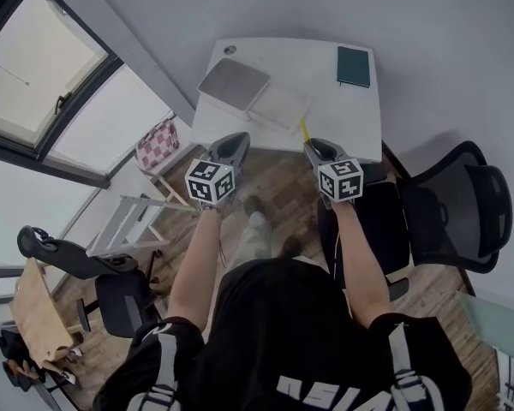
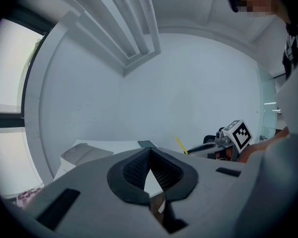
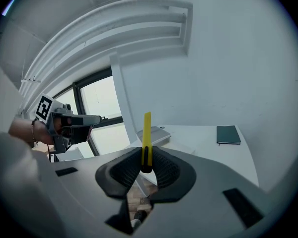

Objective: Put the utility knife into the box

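- Jaws of the right gripper are closed tight on the utility knife. Its dark lower end is pinched between the ribbed pads, and the yellow body stands up past the tips.
- Jaws of the left gripper meet at their tips with nothing between them.
- Both grippers hang side by side in the air, over the wooden floor at the near edge of the white table. The knife's yellow end just reaches that edge in the head view.
- The box sits on the table's far left part, well apart from the knife. It shows a grey square top with a paler flat panel beside it. I cannot tell whether that panel is an open lid or tray.
- A dark green notebook lies at the far right corner, out of the way.
- My reading is that the knife is picked up and the carry to the box is in hand.
- The next move calls for reaching forward and left over the table. The knife then has to be lowered to lie flat in the box, and the empty gripper may need to help with the lid.
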The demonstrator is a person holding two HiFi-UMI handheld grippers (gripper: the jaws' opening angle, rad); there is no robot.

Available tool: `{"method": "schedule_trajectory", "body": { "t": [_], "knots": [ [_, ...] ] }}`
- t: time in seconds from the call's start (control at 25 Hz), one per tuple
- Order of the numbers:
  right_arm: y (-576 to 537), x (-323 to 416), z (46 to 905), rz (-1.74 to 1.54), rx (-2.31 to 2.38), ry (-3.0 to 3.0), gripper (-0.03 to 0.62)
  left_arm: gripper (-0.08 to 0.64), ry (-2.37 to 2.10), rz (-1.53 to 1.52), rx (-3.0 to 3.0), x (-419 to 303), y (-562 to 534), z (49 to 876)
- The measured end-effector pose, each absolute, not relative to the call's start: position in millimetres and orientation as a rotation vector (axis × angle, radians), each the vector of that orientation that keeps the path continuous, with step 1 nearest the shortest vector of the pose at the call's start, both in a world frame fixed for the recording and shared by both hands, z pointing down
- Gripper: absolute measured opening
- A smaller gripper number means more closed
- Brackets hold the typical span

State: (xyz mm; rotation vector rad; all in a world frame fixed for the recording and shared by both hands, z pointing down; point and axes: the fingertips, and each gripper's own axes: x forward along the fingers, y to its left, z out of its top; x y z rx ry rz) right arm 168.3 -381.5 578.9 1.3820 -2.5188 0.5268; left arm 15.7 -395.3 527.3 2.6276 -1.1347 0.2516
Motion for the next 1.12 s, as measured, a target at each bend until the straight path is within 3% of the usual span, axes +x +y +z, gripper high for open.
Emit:
{"method": "schedule_trajectory", "body": {
  "t": [1.12],
  "knots": [
    [-555.2,144.6,607.5,0.561,1.376,-2.399,0.08,0.025,-1.044,0.21,2.587,-8.7,-573.2,562.3]
  ]
}}
